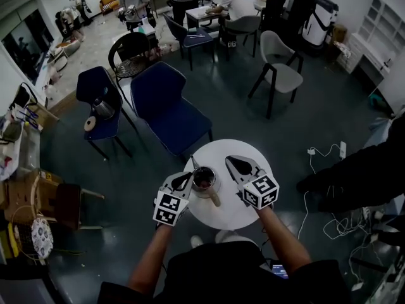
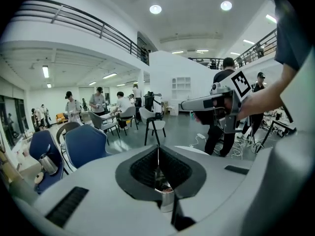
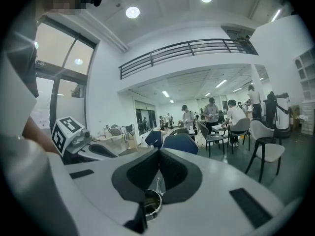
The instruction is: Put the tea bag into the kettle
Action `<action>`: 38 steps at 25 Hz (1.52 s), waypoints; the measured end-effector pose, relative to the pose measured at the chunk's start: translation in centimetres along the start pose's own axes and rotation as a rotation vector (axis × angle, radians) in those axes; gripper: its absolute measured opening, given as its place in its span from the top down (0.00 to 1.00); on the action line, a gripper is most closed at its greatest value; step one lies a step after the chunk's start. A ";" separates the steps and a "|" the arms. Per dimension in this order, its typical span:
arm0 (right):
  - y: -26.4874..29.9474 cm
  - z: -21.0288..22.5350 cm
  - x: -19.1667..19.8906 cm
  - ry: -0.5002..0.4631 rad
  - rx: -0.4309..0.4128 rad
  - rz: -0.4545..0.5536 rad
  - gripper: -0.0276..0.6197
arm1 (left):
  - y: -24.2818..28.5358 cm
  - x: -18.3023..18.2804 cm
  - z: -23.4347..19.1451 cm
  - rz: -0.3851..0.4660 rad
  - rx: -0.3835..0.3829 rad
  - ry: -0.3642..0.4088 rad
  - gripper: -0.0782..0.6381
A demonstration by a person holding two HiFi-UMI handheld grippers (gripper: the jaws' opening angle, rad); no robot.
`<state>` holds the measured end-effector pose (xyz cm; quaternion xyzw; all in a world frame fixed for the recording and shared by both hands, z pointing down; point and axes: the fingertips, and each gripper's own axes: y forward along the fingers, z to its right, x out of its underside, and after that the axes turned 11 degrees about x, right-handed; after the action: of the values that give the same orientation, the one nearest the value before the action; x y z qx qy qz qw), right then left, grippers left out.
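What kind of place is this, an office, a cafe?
Most likely a big open workspace or lab hall rather than a home: a railed upper gallery, people gathered at tables, scattered chairs, and cables trailing over the floor.

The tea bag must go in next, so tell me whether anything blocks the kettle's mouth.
Nothing visible does. The kettle stands open-topped, no lid, on the white table, with the left gripper closed just beside its rim. The tea bag itself cannot be made out.
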<state>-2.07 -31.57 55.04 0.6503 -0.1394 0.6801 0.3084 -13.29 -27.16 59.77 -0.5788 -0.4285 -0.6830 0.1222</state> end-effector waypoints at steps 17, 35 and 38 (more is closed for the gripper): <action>-4.1 -10.0 -0.3 -0.033 0.056 0.046 0.93 | -11.6 -1.8 3.3 0.248 0.090 0.027 0.87; -5.0 -16.0 0.2 -0.093 0.083 0.050 0.93 | -18.2 -0.7 1.9 0.373 0.098 -0.045 0.87; -4.8 -15.9 -0.1 -0.098 0.078 0.060 0.93 | -18.3 -0.9 1.6 0.379 0.091 -0.049 0.87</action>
<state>-11.86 -18.48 52.04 0.6898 -0.1469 0.6615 0.2551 -24.05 -15.27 50.80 -0.6594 -0.3451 -0.6134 0.2642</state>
